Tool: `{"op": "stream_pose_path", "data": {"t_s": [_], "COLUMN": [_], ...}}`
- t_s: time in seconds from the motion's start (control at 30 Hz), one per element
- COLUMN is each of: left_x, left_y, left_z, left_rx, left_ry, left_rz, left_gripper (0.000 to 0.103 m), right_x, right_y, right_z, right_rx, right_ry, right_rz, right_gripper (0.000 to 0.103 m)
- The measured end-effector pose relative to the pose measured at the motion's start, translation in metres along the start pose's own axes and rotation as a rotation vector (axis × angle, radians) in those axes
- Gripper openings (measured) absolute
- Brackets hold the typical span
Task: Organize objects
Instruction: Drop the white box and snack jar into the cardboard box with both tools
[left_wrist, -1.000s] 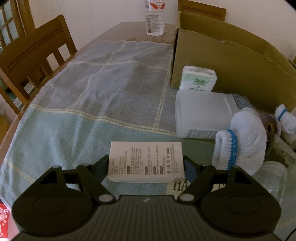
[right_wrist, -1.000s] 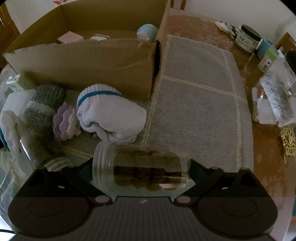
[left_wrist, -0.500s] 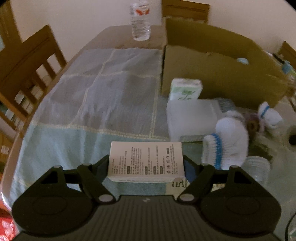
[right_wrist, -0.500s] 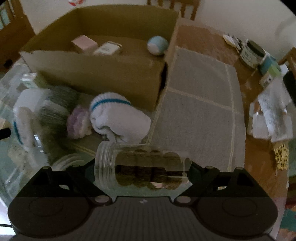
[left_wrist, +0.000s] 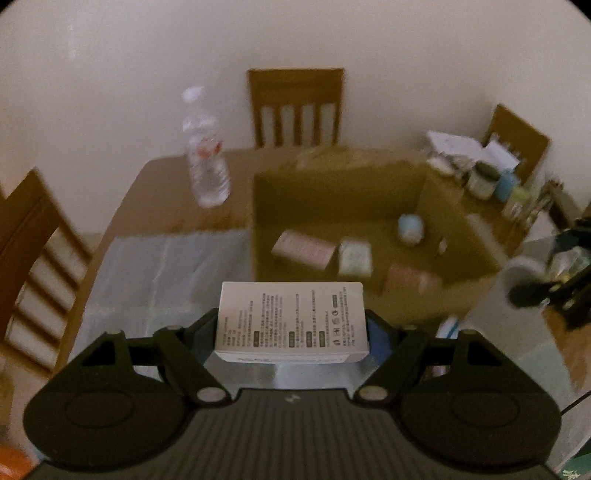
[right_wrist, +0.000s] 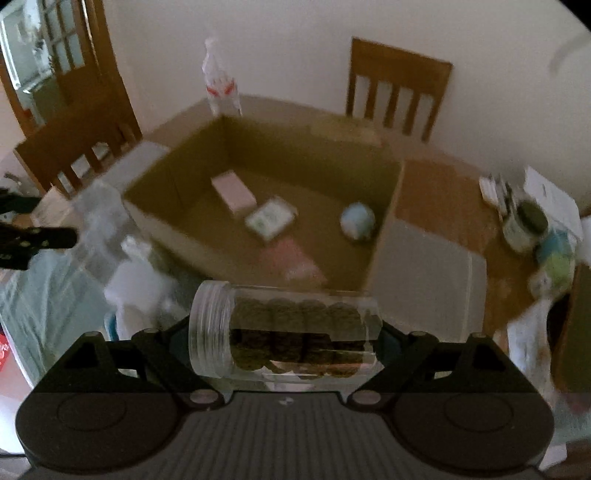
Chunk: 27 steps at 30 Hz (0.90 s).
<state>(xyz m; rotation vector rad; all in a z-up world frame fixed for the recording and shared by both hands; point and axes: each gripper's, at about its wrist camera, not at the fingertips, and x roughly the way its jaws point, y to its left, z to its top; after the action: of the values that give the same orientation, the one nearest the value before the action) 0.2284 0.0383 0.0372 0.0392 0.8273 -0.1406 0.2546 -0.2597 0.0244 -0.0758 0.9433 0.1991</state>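
- While several small items already lie in the cardboard box (right_wrist: 384, 206), two more hang above its near wall.
- Left gripper (left_wrist: 291, 328) clamps a white carton (left_wrist: 291, 319).
- Right gripper (right_wrist: 284, 338) grips a clear jar (right_wrist: 284, 332) sideways.
- Both await dropping in; blurred clutter remains outside.

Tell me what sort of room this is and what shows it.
Most likely a home dining room: a wooden table with slat-backed wooden chairs around it, a water bottle standing on it, and an open cardboard box partly filled with household odds and ends.
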Motion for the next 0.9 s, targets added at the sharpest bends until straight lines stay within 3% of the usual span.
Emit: {"op": "stream_pose_path", "data": {"t_s": [0.17, 0.3, 0.33, 0.53, 0.67, 0.9], "left_x": [0.035, 0.054, 0.056, 0.06, 0.058, 0.042], "left_y": [-0.012, -0.013, -0.013, -0.008, -0.013, -0.018], "left_z": [0.038, 0.049, 0.049, 0.042, 0.037, 0.026], "left_rx": [0.048, 0.027, 0.018, 0.007, 0.059, 0.077], "left_ry": [-0.032, -0.046, -0.05, -0.022, 0.004, -0.014], "left_rz": [0.001, 0.01, 0.021, 0.018, 0.052, 0.049], "left_gripper": [0.08, 0.099, 0.099, 0.101, 0.101, 0.101], "right_x": [0.016, 0.03, 0.031, 0.03, 0.031, 0.022], "right_y": [-0.004, -0.008, -0.008, -0.009, -0.004, 0.004], "right_z": [0.034, 0.053, 0.054, 0.051, 0.046, 0.039], "right_rx": [-0.029, -0.031, -0.03, -0.033, -0.037, -0.044], "right_ry": [-0.038, -0.051, -0.056, -0.063, -0.05, -0.054], "right_rz": [-0.013, -0.025, -0.022, -0.031, -0.042, -0.055], "right_gripper": [0.095, 0.098, 0.103, 0.103, 0.103, 0.103]}}
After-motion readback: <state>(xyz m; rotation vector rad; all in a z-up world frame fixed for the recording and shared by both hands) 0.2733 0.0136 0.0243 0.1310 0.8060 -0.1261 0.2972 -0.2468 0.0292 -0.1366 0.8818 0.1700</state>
